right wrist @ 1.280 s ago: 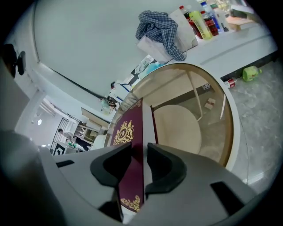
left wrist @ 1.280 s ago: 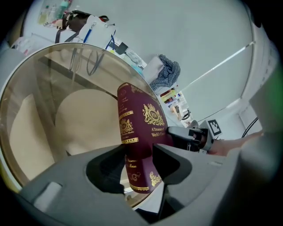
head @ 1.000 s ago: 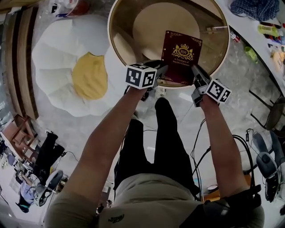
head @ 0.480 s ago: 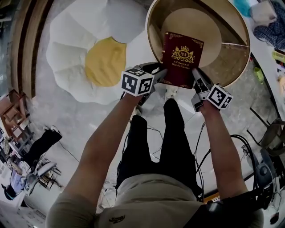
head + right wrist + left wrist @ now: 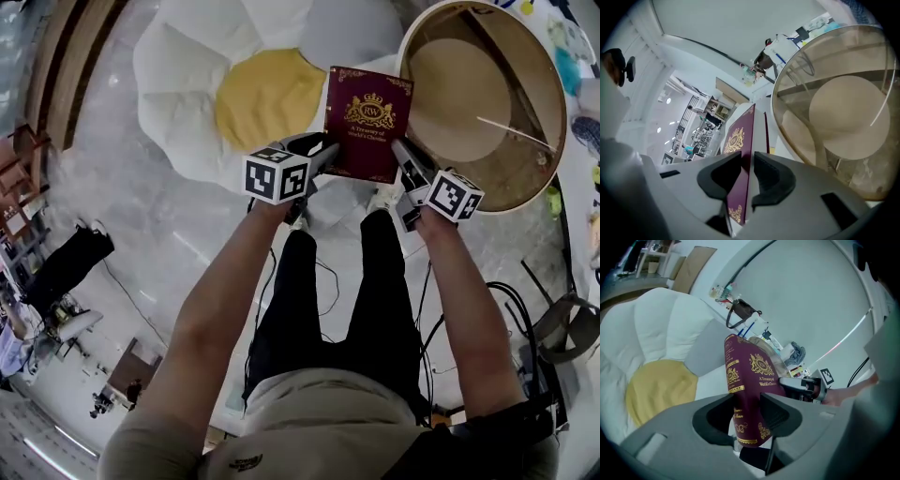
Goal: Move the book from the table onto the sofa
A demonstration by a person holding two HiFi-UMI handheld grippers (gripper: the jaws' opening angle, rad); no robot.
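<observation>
**Book airborne, two-claw hold**

The maroon book (image 5: 367,122) is clear of the round glass surface (image 5: 511,169). It hangs over the near edge of the white sofa (image 5: 178,84), beside the sofa's yellow centre cushion (image 5: 267,94). The left claw (image 5: 322,155) pinches the book's lower spine-side corner. The right claw (image 5: 405,161) pinches the opposite lower corner. The gold-crested front cover faces up toward the head camera.

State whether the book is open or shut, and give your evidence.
Shut. The book shows only its front cover in the head view; the right gripper view shows both covers closed over the pages.
</observation>
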